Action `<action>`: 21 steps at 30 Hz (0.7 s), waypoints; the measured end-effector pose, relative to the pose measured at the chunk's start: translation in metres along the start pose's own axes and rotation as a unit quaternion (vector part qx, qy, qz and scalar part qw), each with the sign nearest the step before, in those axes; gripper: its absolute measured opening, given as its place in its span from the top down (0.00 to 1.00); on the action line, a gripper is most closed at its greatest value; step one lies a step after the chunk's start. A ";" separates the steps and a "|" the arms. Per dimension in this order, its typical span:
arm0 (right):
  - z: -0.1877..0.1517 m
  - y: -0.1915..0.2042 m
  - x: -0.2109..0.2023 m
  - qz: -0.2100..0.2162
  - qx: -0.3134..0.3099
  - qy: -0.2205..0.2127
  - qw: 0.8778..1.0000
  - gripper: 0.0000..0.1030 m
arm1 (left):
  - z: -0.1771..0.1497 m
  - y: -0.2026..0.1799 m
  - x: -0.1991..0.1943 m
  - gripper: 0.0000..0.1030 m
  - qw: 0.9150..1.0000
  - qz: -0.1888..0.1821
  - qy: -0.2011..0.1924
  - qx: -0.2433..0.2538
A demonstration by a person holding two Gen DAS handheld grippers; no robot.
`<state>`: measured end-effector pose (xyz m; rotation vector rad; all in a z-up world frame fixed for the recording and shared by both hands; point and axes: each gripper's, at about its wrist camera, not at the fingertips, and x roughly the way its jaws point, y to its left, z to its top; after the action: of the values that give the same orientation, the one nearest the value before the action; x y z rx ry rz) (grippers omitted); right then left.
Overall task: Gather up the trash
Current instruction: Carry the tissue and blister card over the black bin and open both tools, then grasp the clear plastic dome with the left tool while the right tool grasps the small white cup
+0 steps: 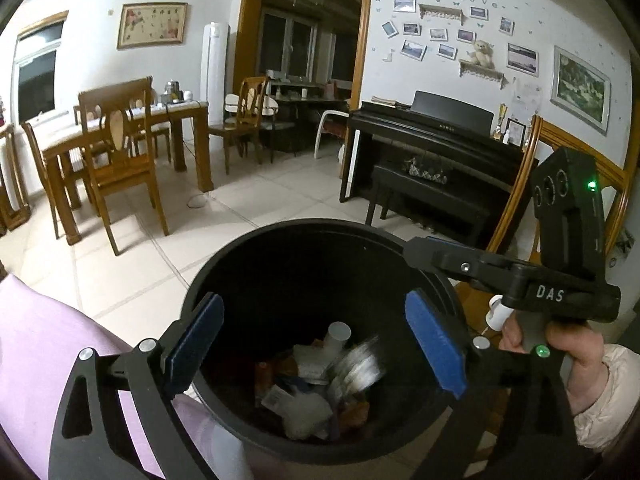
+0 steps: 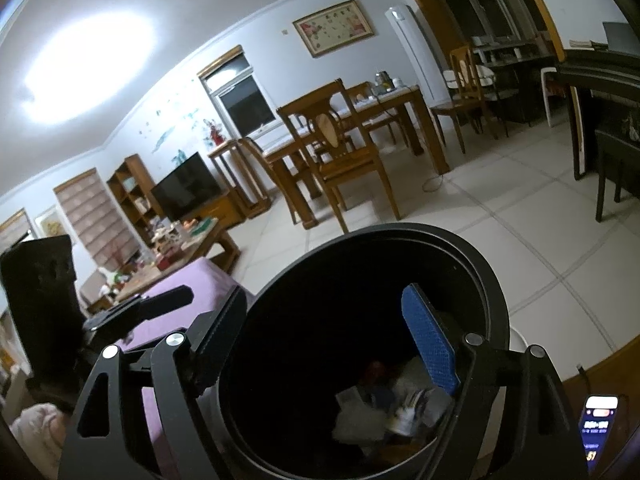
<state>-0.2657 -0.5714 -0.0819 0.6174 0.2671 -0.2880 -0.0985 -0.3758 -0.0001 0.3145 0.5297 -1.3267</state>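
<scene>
Where crumpled trash (image 1: 320, 384) lies: round black bin (image 1: 224, 264)

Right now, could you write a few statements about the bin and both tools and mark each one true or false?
1. The black bin holds trash. True.
2. The left tool is clamped on a bottle. False: it is open above the bin, nothing between its pads.
3. The right tool is open at the bin's rim. True.
4. The bin is empty. False: papers and wrappers lie inside.
</scene>
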 end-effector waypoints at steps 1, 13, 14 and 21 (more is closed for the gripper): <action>0.000 0.001 0.001 0.001 0.001 -0.001 1.000 0.23 | 0.000 0.000 -0.002 0.11 1.000 0.002 -0.001 0.001; 0.002 0.030 0.021 0.023 -0.019 0.019 0.999 0.23 | -0.012 0.033 -0.035 0.06 0.998 0.056 -0.017 -0.016; 0.001 0.033 0.024 0.027 -0.023 0.022 0.999 0.23 | -0.014 0.040 -0.041 0.05 0.997 0.064 -0.018 -0.023; -0.003 0.082 0.058 0.069 -0.056 0.051 0.995 0.23 | -0.044 0.126 -0.091 0.05 0.981 0.157 -0.018 -0.115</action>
<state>-0.1843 -0.5162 -0.0604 0.5385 0.3356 -0.1080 0.0024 -0.2492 0.0011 0.1737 0.5722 -0.9524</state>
